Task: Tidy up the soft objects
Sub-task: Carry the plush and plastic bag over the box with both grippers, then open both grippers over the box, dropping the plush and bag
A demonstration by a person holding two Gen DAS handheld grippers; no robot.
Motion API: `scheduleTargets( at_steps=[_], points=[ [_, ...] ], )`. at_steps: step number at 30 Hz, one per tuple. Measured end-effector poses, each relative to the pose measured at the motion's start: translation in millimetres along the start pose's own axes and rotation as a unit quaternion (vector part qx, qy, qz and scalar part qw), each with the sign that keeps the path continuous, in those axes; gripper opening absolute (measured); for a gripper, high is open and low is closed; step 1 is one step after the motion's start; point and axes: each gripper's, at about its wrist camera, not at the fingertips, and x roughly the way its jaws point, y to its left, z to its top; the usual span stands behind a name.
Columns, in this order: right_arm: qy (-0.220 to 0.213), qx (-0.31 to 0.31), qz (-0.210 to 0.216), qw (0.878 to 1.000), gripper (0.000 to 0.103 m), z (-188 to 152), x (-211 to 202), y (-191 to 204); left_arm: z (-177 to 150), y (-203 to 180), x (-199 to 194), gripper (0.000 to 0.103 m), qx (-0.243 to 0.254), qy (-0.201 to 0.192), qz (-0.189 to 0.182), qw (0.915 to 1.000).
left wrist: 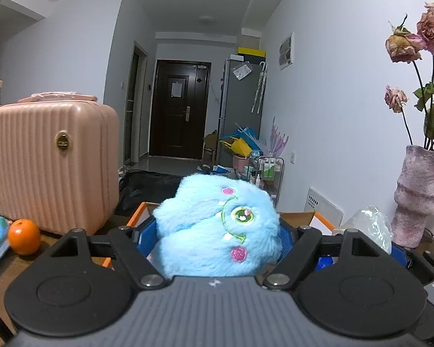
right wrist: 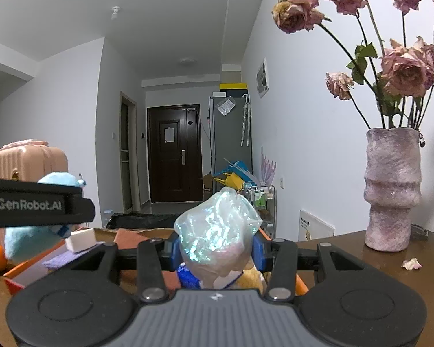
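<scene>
A fluffy light-blue plush toy (left wrist: 217,228) with an embroidered green eye and pink dots sits between the blue pads (left wrist: 146,234) of my left gripper (left wrist: 217,231), which is shut on it. My right gripper (right wrist: 217,248) is shut on a toy wrapped in shimmering clear plastic (right wrist: 217,231); yellow fur and a blue part show under the wrap. Both toys hang just above an orange-edged open box (right wrist: 23,271) on the brown table. In the right wrist view the left gripper's black body (right wrist: 34,202) and its blue plush (right wrist: 26,240) are at the left.
A pink ribbed suitcase (left wrist: 49,164) and an orange (left wrist: 23,236) stand at the left of the table. A pink vase of dried roses (right wrist: 392,190) stands at the right, with a fallen petal (right wrist: 411,263) near it. Inside the box lie a white block (right wrist: 81,238) and a purple cloth (right wrist: 63,258).
</scene>
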Motion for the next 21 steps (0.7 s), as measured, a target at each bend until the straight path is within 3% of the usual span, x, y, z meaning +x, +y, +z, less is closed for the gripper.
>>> scheduleTargets(
  at_steps=[13, 17, 20, 21],
  points=[
    [0.001, -0.008, 0.007, 1.0, 0.045, 6.4, 57.1, 2.1, 7.5, -11.3, 51.0, 0.079, 0.015, -0.011, 0.003, 0.9998],
    [0.013, -0.015, 0.013, 1.0, 0.05, 7.9, 72.4, 3.7, 9.5, -7.8, 62.9, 0.081, 0.011, -0.006, 0.008, 0.9999],
    [0.029, -0.014, 0.014, 0.999, 0.057, 6.6, 77.8, 0.7, 9.7, -4.1, 65.1, 0.091, 0.004, 0.001, 0.008, 1.0],
    [0.033, -0.011, 0.013, 0.999, 0.061, 6.5, 78.5, -0.4, 10.5, -3.6, 65.4, 0.1, 0.0, 0.001, 0.006, 1.0]
  ],
)
